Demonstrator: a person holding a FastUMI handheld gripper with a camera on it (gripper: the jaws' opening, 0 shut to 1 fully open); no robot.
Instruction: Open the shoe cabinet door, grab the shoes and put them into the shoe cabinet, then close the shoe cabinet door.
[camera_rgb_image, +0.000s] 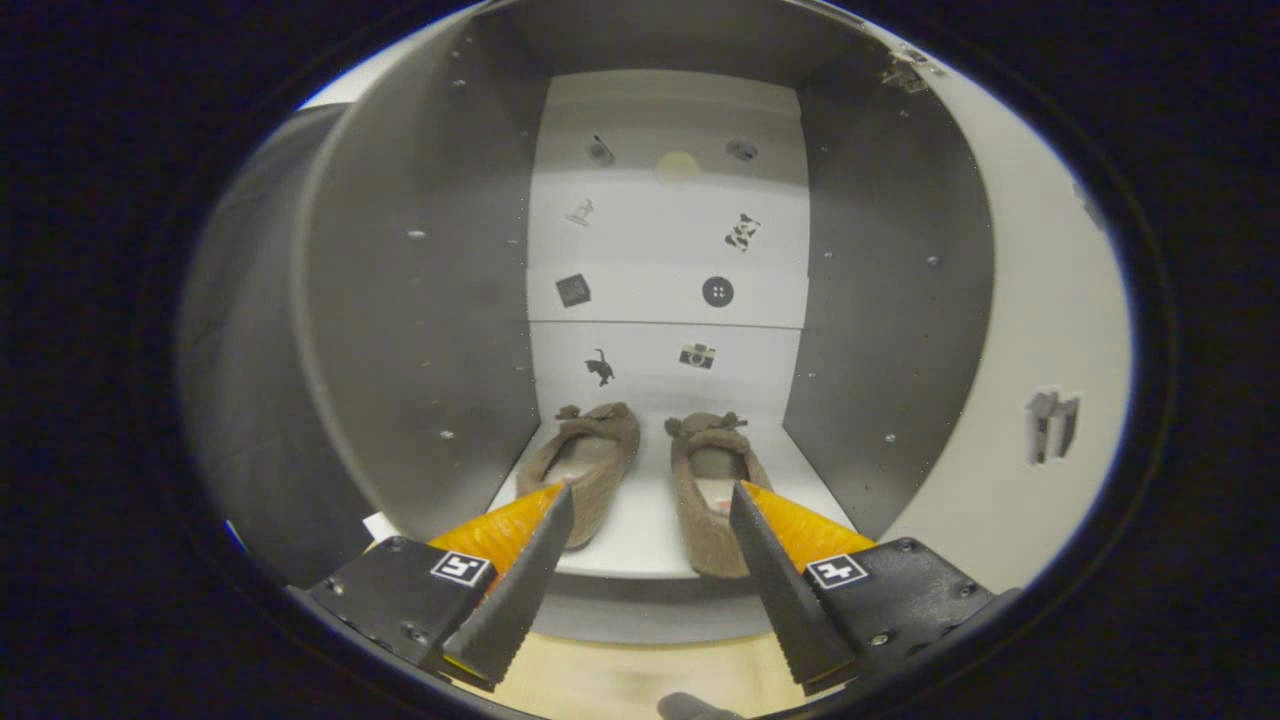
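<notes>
Gripper (650, 490) fingers spread wide, nothing pinched; serrated inner edges, square black-and-white marker tags on the finger mounts. Just under them a pale wood-grain floor (600, 680). Beyond the tips, a pair of brown fuzzy fabric slippers with bow tops (590, 460) sits side by side on the smooth white bottom shelf (640, 530) of the open grey-walled shoe cabinet (420, 330). White back panel (665, 250) carries small picture stickers: cat, camera, button. No readable text.

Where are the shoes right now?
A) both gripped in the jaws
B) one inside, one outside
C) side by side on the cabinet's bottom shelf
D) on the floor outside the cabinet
C: both shoes rest side by side on the cabinet bottom shelf, beyond the open, empty gripper.
</notes>
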